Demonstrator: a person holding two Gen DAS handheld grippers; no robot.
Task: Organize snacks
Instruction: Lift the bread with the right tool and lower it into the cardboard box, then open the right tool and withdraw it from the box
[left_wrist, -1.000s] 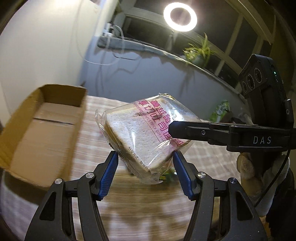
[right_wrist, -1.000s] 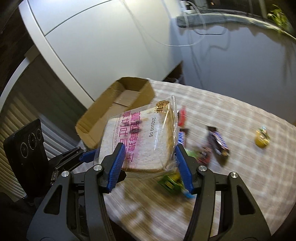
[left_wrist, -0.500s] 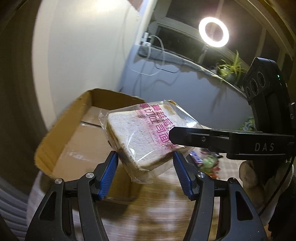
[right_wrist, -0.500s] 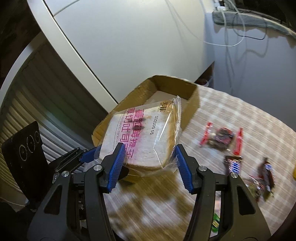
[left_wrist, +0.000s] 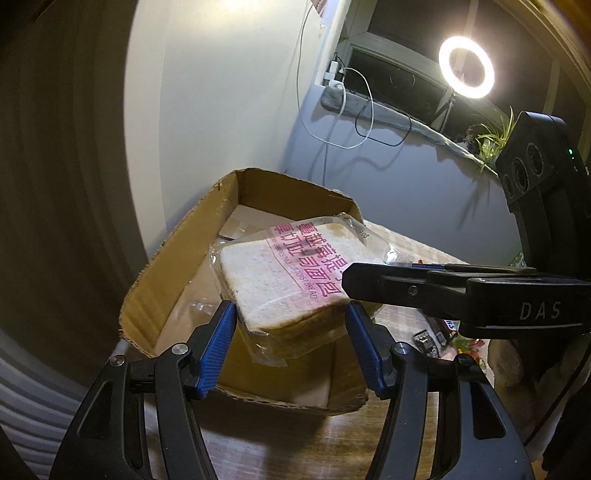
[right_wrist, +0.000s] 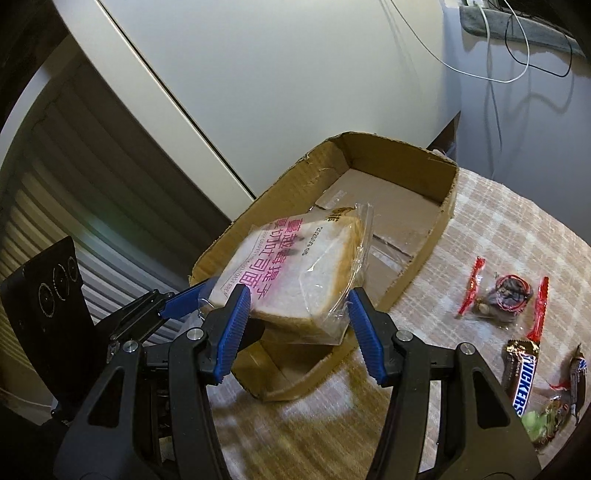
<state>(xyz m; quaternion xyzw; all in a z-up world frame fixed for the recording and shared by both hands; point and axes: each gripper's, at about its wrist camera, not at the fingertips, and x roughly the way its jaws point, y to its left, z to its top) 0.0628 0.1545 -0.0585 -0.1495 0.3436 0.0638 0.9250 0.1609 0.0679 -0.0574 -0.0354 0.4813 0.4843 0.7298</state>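
Observation:
A clear bag of sliced toast bread (left_wrist: 288, 266) with pink print hangs tilted over the near end of an open cardboard box (left_wrist: 173, 254). My left gripper (left_wrist: 290, 314) is shut on the bag's near corner, its blue pads pressing both sides. Coming in from the right, my right gripper (left_wrist: 354, 280) clamps the same bag. In the right wrist view the bread (right_wrist: 295, 258) sits between the right gripper (right_wrist: 298, 299) pads, above the box (right_wrist: 439, 184). The left gripper's blue fingers (right_wrist: 184, 295) reach in from the left.
The box stands on a checked tablecloth (right_wrist: 498, 229) by a white wall. Right of it lie loose snacks: a red-wrapped candy (right_wrist: 509, 291), a Snickers bar (right_wrist: 524, 376), a green sweet (right_wrist: 543, 421). A ring light (left_wrist: 466, 68) and hanging cables (left_wrist: 354, 122) are behind.
Both grippers have carried the bread leftward from over the tablecloth to above the box, and a little lower. The box now looms closer in both views.

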